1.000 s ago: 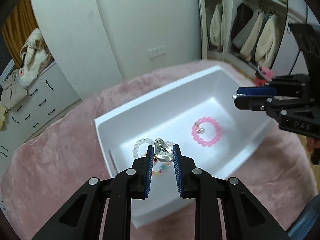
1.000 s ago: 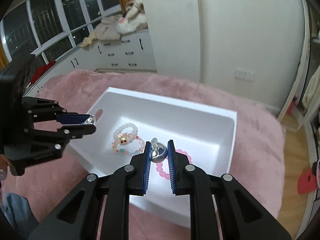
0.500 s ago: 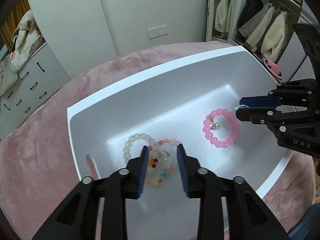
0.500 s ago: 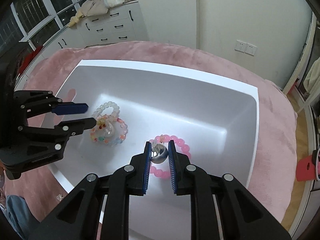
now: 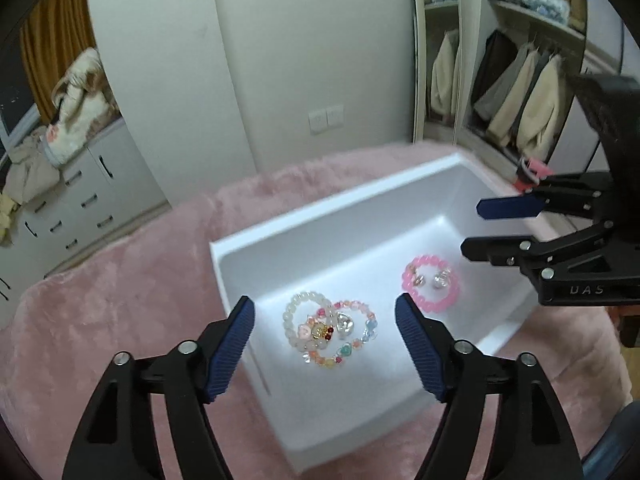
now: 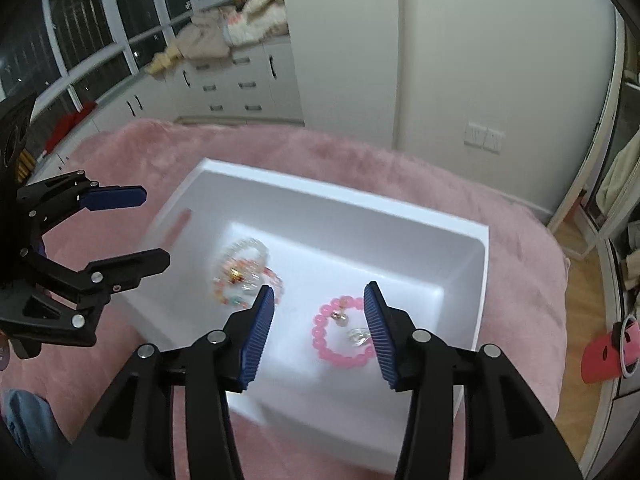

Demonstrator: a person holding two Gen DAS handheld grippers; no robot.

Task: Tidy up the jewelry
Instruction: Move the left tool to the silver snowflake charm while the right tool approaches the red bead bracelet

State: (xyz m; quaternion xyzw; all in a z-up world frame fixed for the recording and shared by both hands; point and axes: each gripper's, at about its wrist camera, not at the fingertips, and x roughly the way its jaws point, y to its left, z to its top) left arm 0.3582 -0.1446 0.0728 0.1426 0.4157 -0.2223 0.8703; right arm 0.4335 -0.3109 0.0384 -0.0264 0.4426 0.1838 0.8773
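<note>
Though oblong, white bin (image 5: 360,216) diagonal.

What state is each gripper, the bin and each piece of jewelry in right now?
left gripper: open, empty, above the bin's near end.
right gripper: open, empty, above the bin.
white bin: upright, no lid, on the pink blanket.
pink bracelet: flat on the bin floor, two small charms inside its ring.
white bracelet: in the bin, overlapping the multicolored one.
multicolored bracelet: in the bin, a clear charm on it.
</note>
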